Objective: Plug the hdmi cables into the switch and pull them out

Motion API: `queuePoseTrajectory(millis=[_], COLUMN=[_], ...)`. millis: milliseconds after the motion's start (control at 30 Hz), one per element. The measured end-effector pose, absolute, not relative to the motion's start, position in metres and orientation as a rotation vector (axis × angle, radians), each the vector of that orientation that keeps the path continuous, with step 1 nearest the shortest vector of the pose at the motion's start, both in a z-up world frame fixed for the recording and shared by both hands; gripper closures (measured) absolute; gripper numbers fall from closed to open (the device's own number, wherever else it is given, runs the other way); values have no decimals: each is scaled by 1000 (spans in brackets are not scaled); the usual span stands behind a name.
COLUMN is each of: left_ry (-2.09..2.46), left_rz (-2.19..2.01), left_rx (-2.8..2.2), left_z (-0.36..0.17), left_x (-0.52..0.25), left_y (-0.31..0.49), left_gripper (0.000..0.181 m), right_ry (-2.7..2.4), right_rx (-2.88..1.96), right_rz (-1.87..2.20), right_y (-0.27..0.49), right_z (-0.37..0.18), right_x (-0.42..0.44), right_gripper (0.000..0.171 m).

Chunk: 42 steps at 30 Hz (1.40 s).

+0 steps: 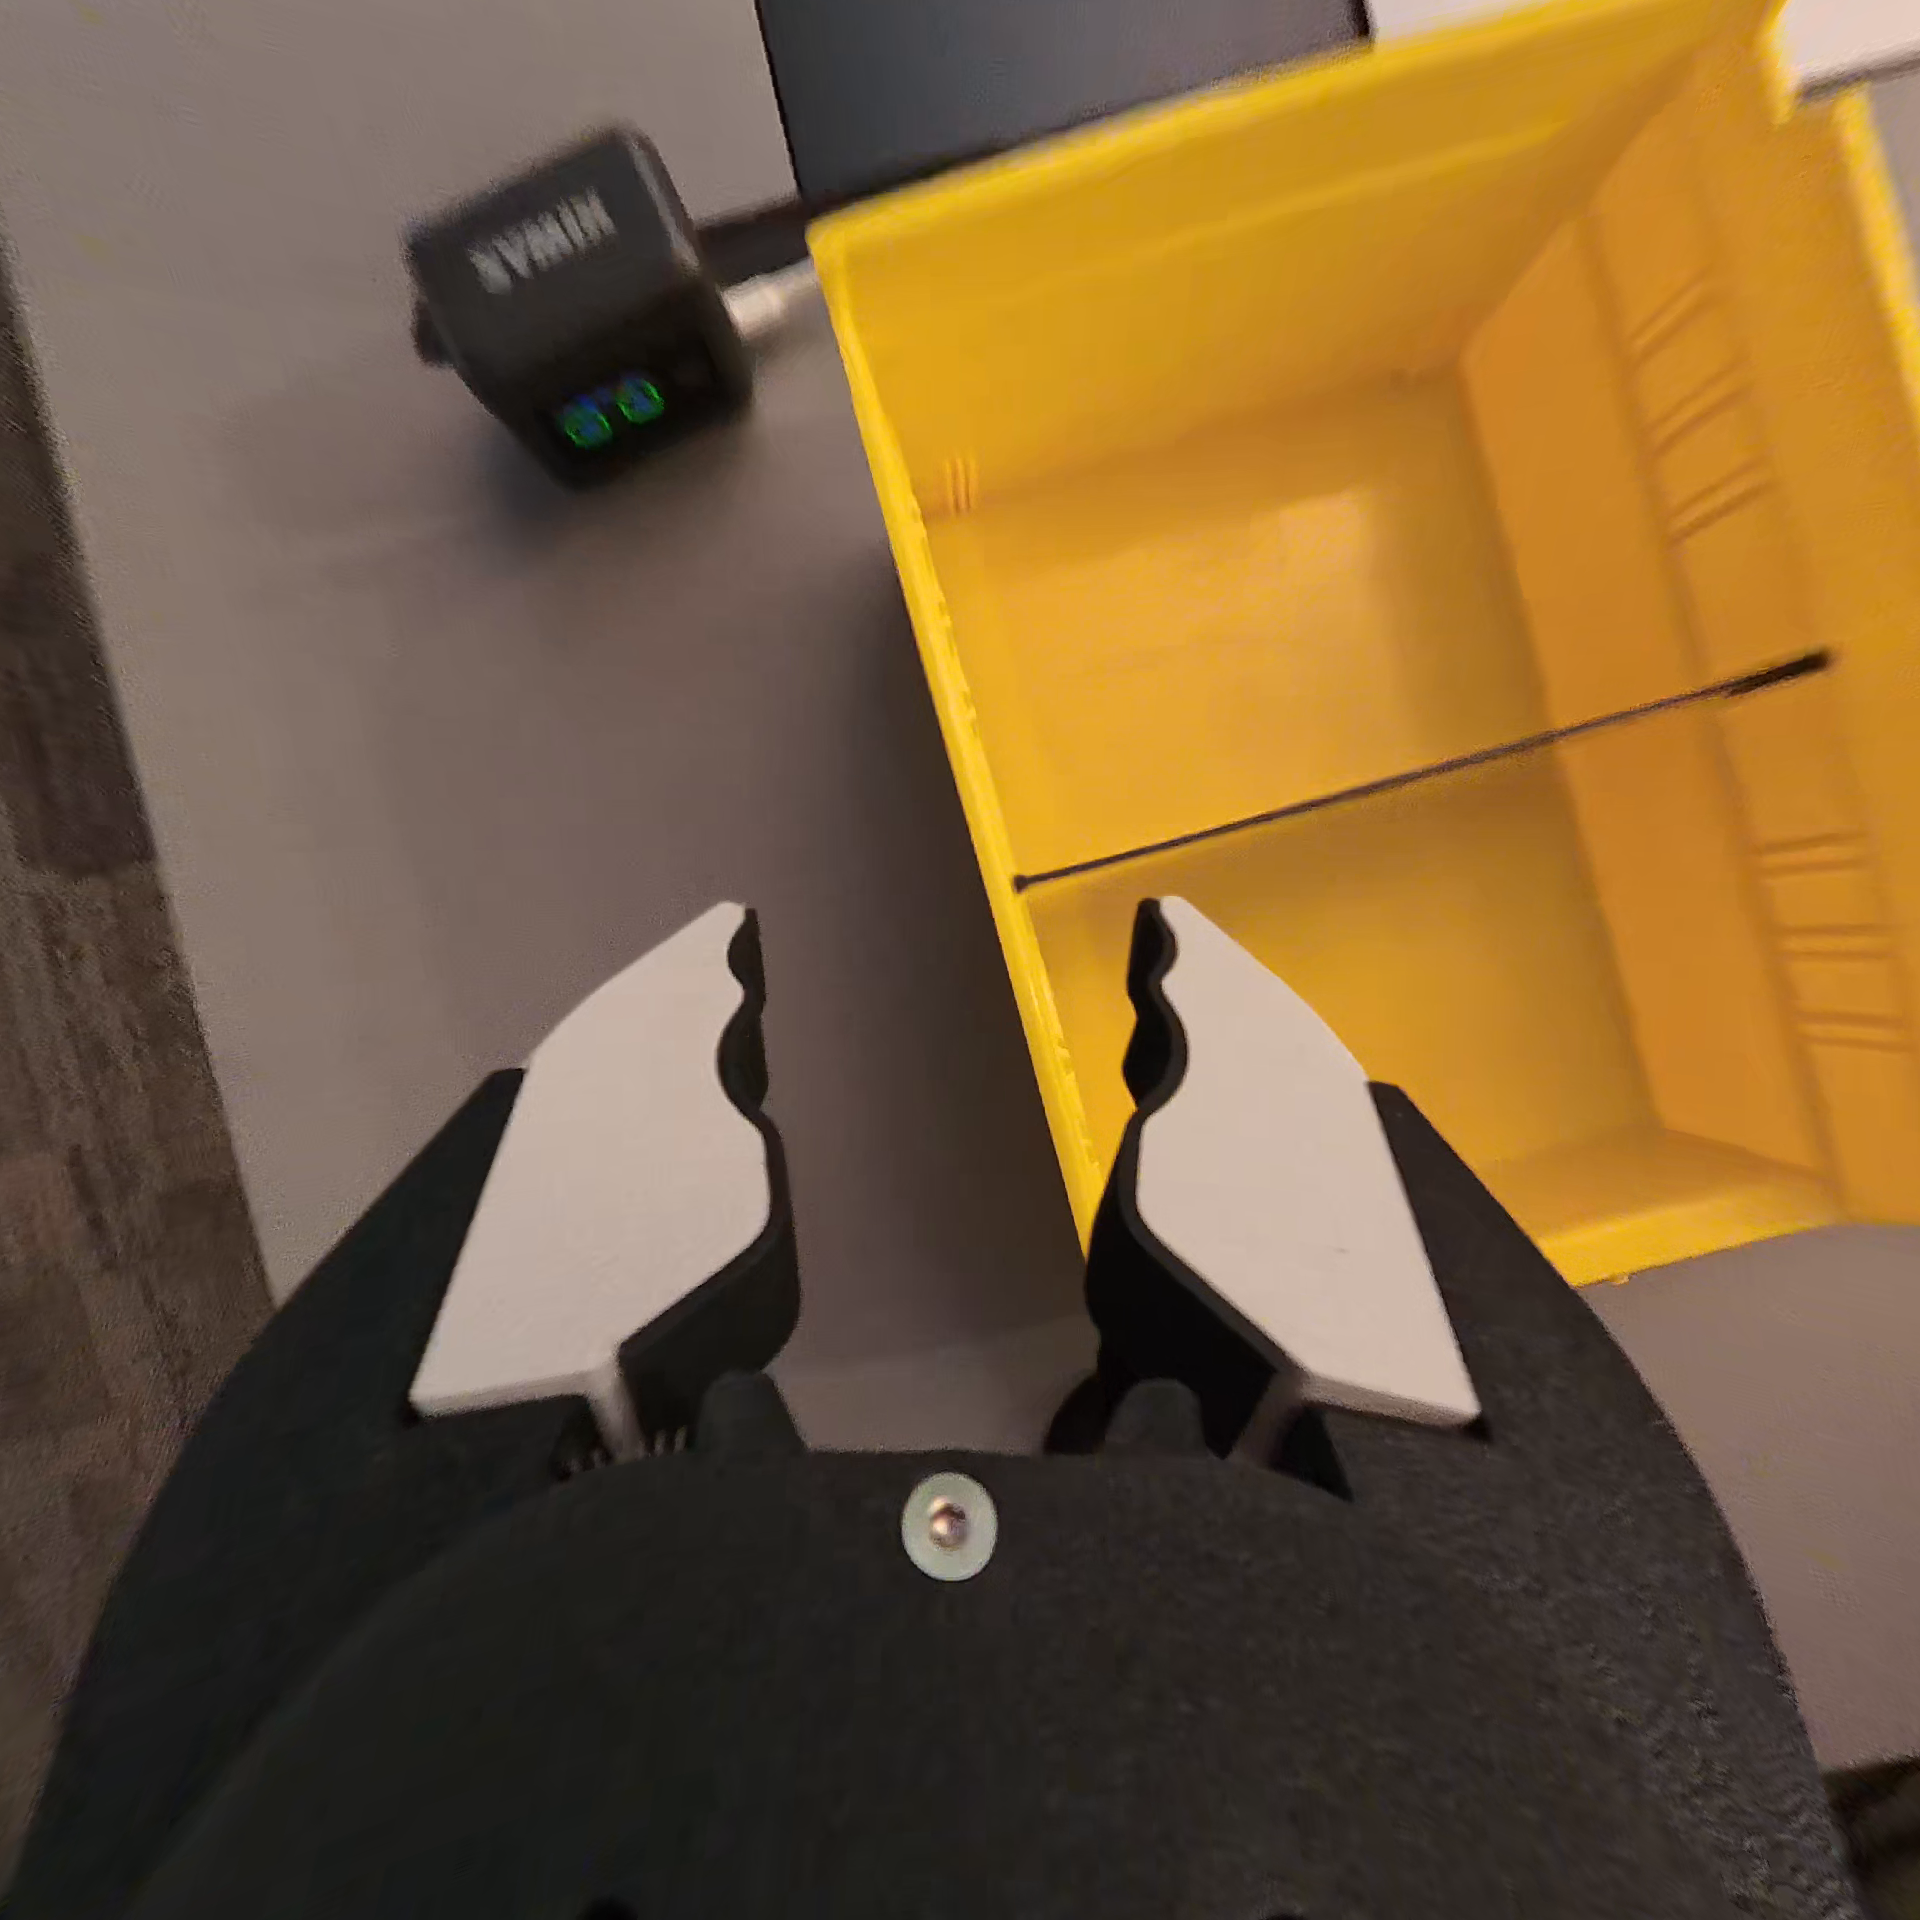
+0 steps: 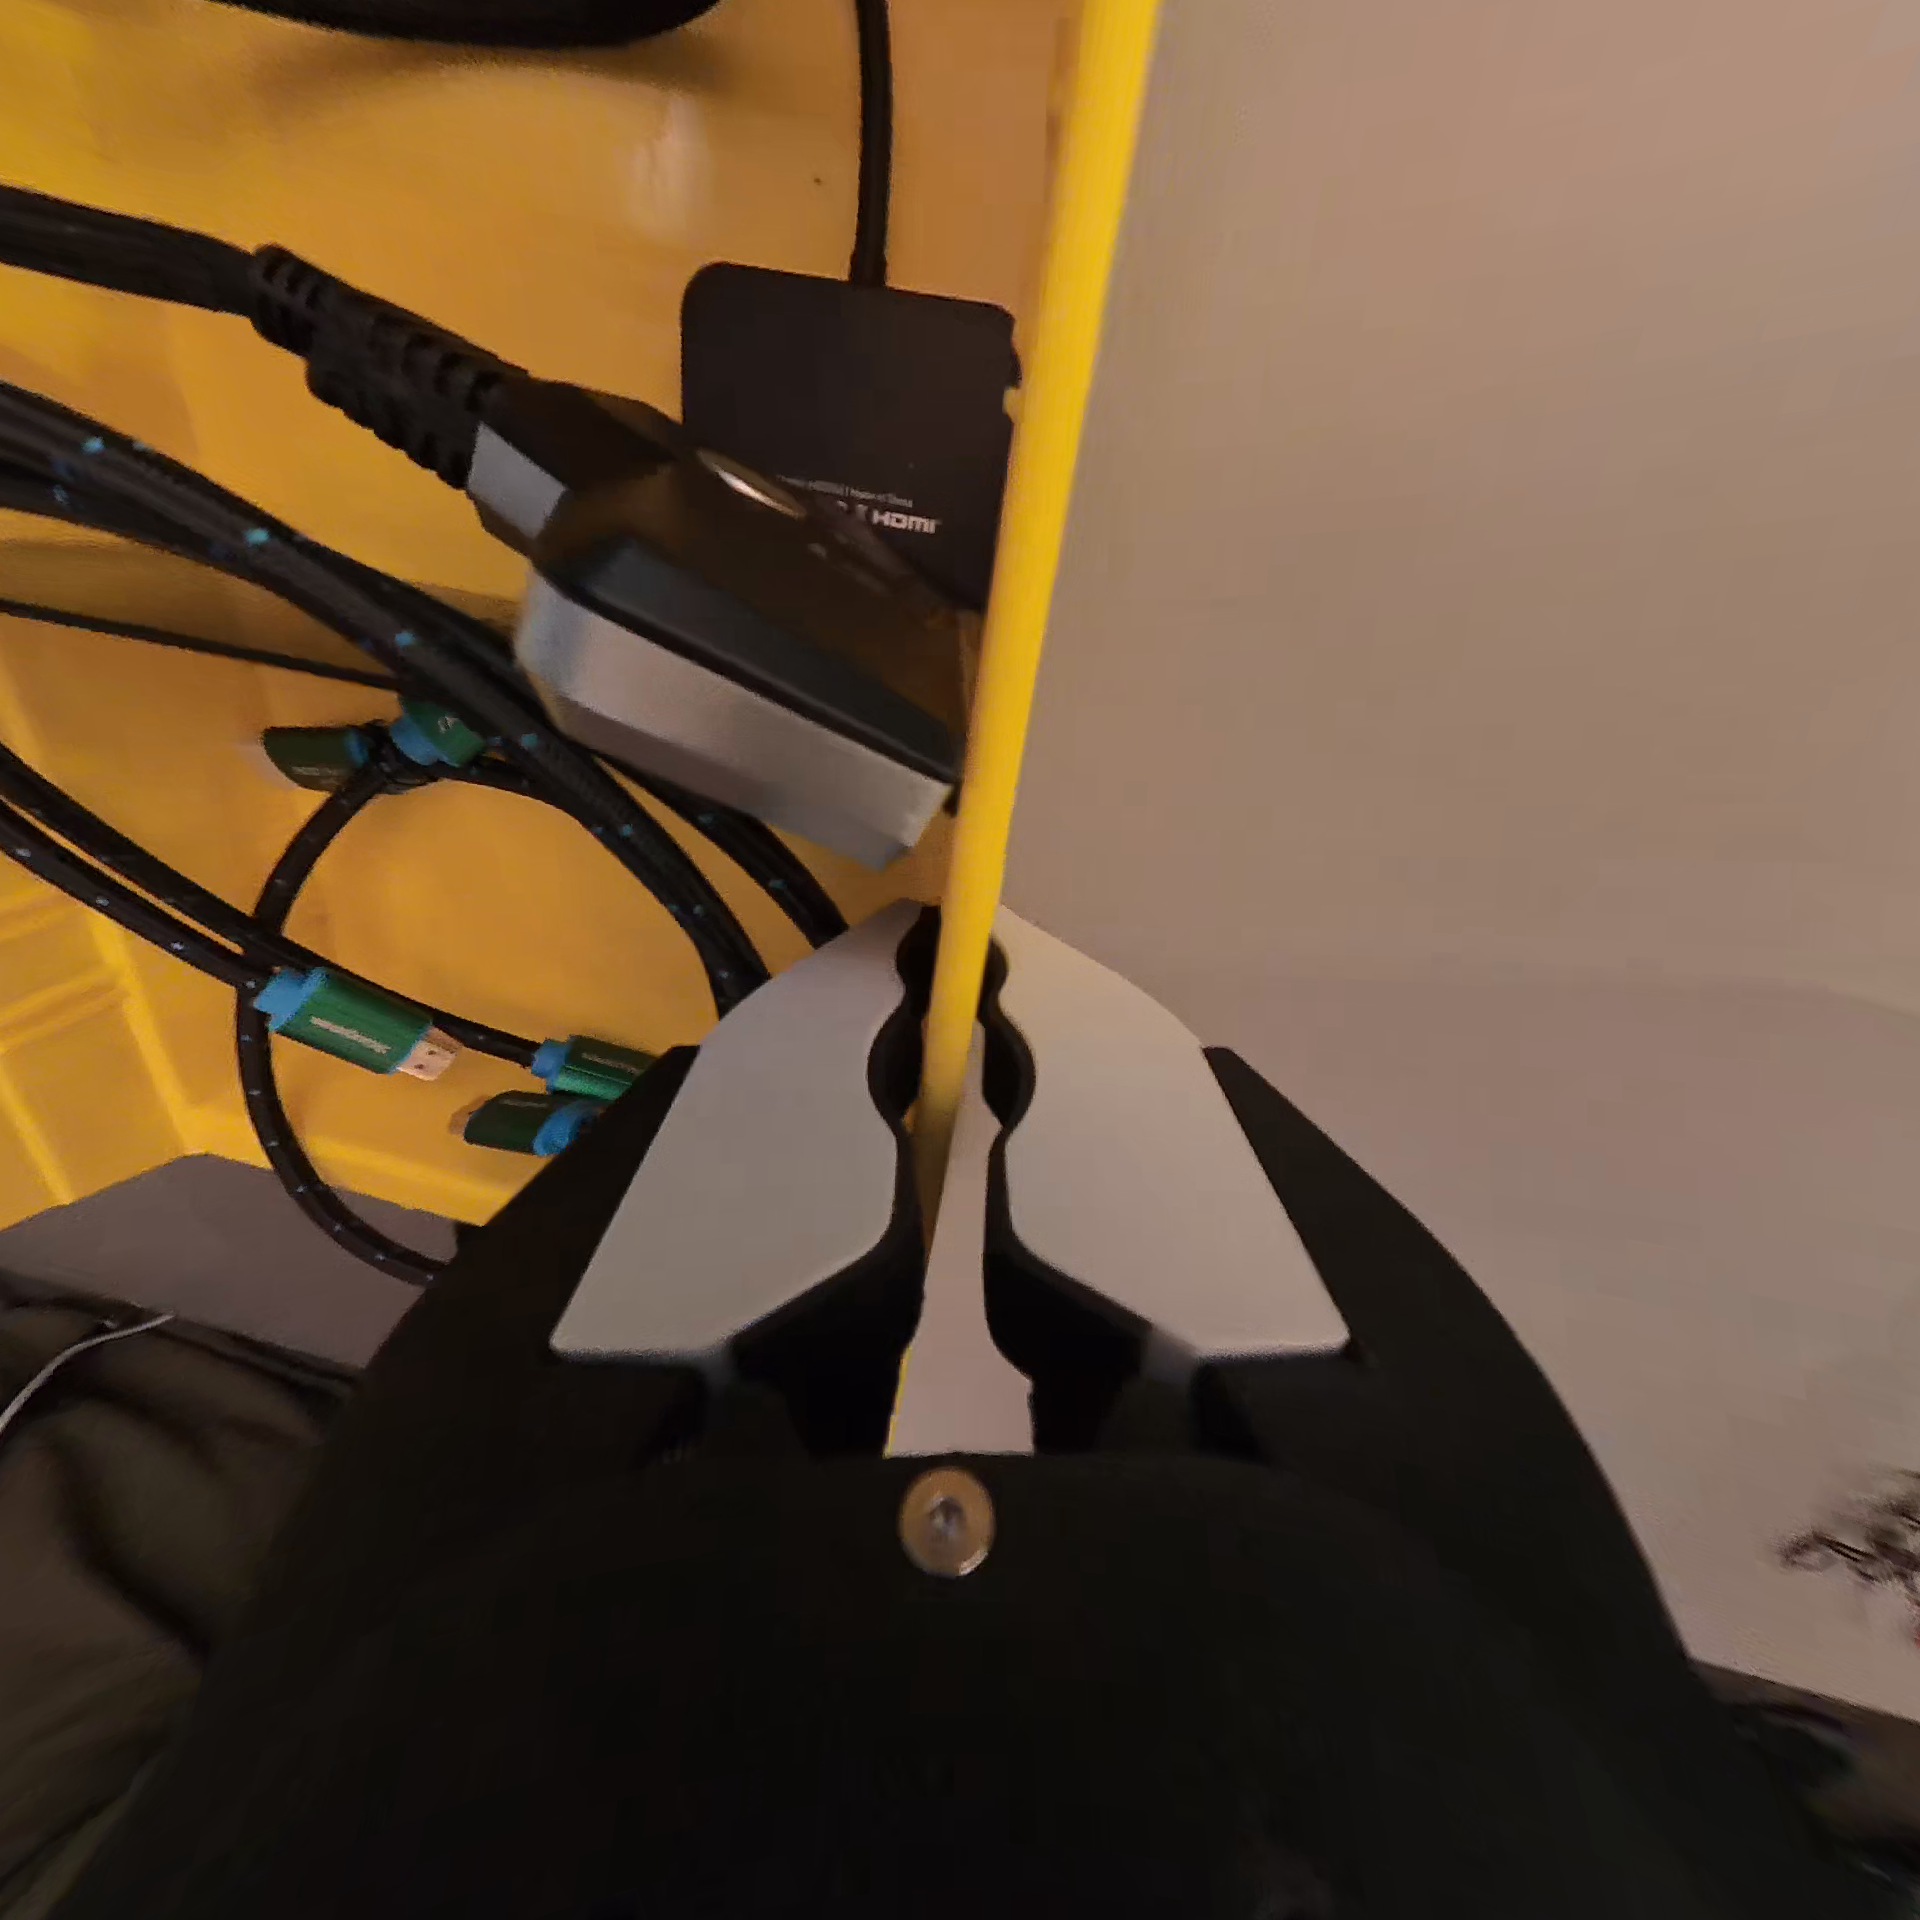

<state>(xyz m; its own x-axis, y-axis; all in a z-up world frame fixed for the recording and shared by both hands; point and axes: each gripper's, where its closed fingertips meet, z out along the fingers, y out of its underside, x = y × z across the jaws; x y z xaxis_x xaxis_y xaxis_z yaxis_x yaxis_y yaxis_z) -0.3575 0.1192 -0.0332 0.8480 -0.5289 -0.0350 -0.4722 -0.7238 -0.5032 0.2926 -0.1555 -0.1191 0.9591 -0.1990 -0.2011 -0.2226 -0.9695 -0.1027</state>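
In the right wrist view my right gripper (image 2: 951, 925) is shut on the thin side wall (image 2: 1039, 520) of a yellow bin, one pad on each face. Inside the bin, just ahead of the fingers, lies the black and silver HDMI switch (image 2: 727, 707) with a thick black braided cable's plug (image 2: 540, 457) at its far end. Several HDMI cables with green and blue plugs (image 2: 348, 1023) lie loose on the bin floor. In the left wrist view my left gripper (image 1: 945, 909) is open and empty. It hovers over a yellow bin's left wall (image 1: 935, 582), one finger on each side, without touching it.
The bin in the left wrist view shows two empty compartments split by a thin black divider (image 1: 1423, 769). A small black device with green lights (image 1: 582, 312) sits on the grey table (image 1: 468, 727) to the bin's left. Carpet (image 1: 62, 935) lies beyond the table's left edge. Left tips to right tips: about 70 centimeters.
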Motion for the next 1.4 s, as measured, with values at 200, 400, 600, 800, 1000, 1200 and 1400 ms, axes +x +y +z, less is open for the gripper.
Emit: queuePoseTrajectory(millis=[200,400,600,800,1000,1200,1400], left_ry=[939,904,1007,1011,849,919,977], left_rz=[-107,-141,-19,147,129,99,61], left_rx=[-2865,-3024,-2996,-2978,-3035,-3210,-3219], left_z=[-106,-126,-128,-129,-131,-143,-141], left_x=[-356,-347,-301,-269,-268,-272,-270], left_y=[97,87,80,62,52,17,12], left_gripper=[115,163,161,153,155,165,164], right_ry=[394,338,349,261,158,44,-13], right_rx=[-2952,-2937,-3030,-3142,-3162,-3154,-3150], right_rz=[320,310,304,241,197,188,153], right_y=[-154,-154,-157,-158,-143,-124,-117], right_z=[-126,-127,-128,-127,-127,-126,-126], right_x=[292,289,278,252,230,202,191], right_gripper=[164,164,165,164,163,163,160])
